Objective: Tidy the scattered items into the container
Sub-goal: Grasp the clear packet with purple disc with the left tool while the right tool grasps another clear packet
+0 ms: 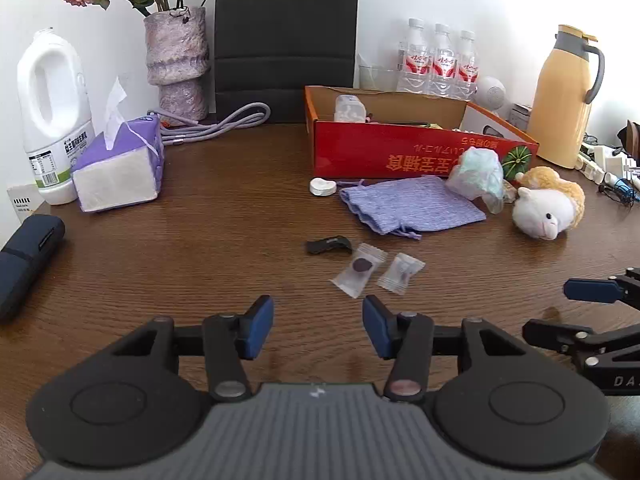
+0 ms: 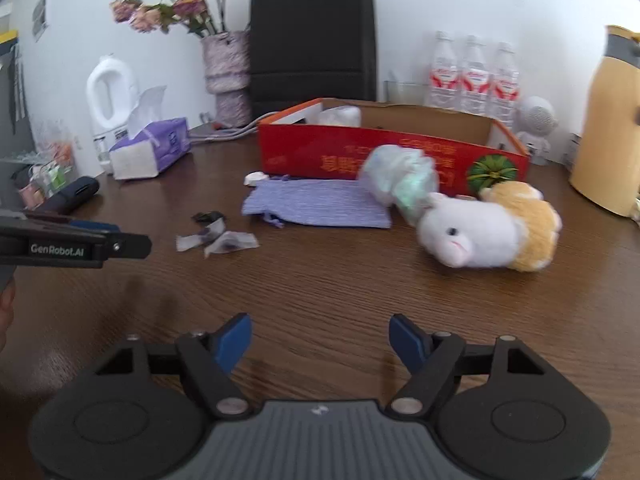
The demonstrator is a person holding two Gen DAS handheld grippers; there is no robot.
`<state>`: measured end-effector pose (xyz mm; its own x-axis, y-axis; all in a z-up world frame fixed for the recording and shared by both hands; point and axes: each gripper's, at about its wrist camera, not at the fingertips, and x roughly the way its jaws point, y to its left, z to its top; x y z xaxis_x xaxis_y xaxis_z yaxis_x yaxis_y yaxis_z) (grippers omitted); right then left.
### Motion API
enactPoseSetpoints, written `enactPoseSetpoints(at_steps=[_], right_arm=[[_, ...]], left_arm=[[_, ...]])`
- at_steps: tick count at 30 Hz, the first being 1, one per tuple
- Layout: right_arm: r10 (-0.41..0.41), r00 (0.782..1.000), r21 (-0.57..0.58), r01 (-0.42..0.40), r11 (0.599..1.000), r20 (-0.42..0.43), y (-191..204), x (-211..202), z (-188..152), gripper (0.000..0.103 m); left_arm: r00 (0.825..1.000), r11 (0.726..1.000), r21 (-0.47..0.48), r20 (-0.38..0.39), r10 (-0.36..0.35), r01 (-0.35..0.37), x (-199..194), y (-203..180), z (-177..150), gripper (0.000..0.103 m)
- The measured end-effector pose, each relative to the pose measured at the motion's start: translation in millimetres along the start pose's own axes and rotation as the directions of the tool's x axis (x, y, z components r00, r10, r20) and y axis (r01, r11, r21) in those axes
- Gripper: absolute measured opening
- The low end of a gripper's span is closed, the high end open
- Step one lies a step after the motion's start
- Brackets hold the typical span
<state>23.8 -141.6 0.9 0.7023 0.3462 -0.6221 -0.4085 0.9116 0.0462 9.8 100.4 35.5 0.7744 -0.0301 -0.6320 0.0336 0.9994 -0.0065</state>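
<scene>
Brown wooden counter (image 1: 200,248) carries a red box (image 1: 400,152) by the wall. Before it lie a purple pouch (image 1: 408,208), a plush sheep (image 1: 544,208), two wrapped candies (image 1: 360,270) and a black clip (image 1: 328,246). Left tongs (image 1: 318,326) and right tongs (image 2: 320,342) hover released, grasping nothing.

Bench (image 1: 200,240): dark wood grain, smooth with a slight sheen. Box (image 1: 400,152): cardboard, printed glossy red outside, plain brown inside. Pouch (image 1: 412,208): woven lilac cloth, matt. Toy sheep (image 1: 540,212): soft plush, fuzzy. Two sweets (image 1: 360,270): clear crinkled plastic wrappers. Jug (image 1: 52,112): white plastic, smooth. Vase (image 1: 176,64): rough, stone-like surface. Left hand-held gripper (image 1: 318,326): matt black plastic with blue rubbery pads and metal pivot pins.
</scene>
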Motion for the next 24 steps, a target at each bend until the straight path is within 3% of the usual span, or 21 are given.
enactPoseSetpoints(at_steps=[3,7,11,17,24], right_arm=[[0.066,0.997,-0.071,-0.068,0.995,-0.032,23.6,29.7,18.2,0.062],[0.108,0.994,-0.143,-0.112,0.983,-0.034,44.4,56.7,43.4,0.058],[0.135,0.99,-0.141,-0.14,0.98,-0.041,48.5,73.7,58.1,0.049],[0.139,0.989,-0.149,-0.146,0.978,-0.054,50.4,81.8,61.1,0.035],[0.097,0.993,-0.094,-0.103,0.99,-0.062,24.4,76.9,60.0,0.03]], left_arm=[[1.0,1.0,0.002,-0.004,0.0,0.0,0.6,14.7,0.8,0.052],[0.999,0.999,-0.025,-0.035,-0.021,0.02,4.3,32.2,1.6,0.034],[0.998,0.999,-0.034,-0.049,-0.036,0.034,8.2,40.7,2.6,0.028],[0.994,0.996,0.019,-0.066,-0.085,0.086,19.8,33.8,9.5,0.029],[0.983,0.98,0.092,-0.07,-0.169,0.175,40.6,1.5,27.2,0.031]])
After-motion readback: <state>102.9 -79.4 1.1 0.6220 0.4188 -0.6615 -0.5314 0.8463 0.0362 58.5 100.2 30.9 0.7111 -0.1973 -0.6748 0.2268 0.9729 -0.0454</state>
